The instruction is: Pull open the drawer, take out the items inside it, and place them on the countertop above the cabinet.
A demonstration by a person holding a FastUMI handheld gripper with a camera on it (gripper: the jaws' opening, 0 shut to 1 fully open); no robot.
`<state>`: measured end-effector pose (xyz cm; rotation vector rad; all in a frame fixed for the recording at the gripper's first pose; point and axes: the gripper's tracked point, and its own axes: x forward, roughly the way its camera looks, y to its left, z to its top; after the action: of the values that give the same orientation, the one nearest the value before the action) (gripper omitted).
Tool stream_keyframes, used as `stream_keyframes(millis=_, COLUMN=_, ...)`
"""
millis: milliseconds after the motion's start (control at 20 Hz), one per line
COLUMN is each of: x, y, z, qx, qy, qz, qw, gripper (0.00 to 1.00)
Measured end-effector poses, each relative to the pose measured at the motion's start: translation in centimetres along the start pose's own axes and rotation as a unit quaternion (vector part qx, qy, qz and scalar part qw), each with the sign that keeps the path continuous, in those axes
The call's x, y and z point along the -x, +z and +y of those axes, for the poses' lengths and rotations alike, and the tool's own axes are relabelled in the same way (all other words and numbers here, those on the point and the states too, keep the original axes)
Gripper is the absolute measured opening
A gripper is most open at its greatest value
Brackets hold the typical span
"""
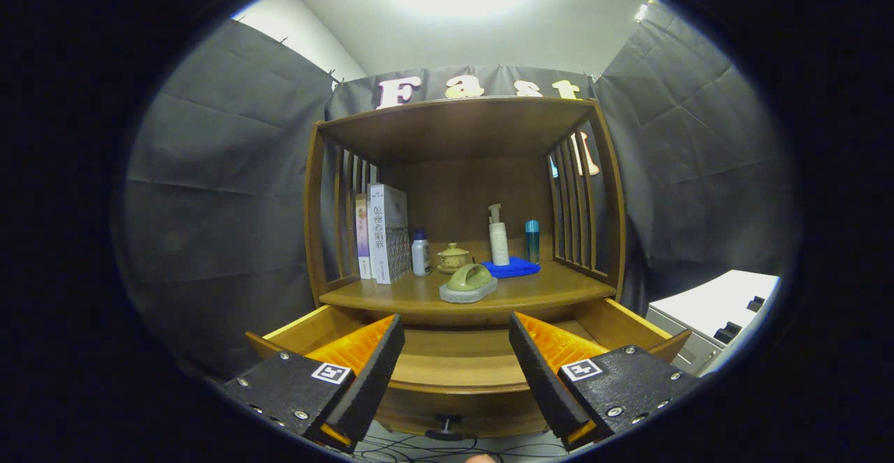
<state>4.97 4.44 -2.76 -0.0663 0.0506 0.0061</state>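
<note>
Wooden drawer (pixel 457 362) stands pulled open below our gripper (pixel 457 351), its floor between the spread, empty fingers (nothing visible inside); countertop (pixel 545 285) lies beyond, higher.

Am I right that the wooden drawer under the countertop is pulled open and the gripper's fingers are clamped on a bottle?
Partly. In the gripper view the wooden drawer is open, but the gripper is open above it, holding nothing.
</note>
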Motion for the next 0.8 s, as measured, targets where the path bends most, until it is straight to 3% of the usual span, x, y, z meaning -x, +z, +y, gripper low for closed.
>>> stream_keyframes(millis=800, x=3.4, y=-7.8, z=1.1, qx=0.02, qy=0.008, qz=0.03, qw=0.999, gripper=0.94)
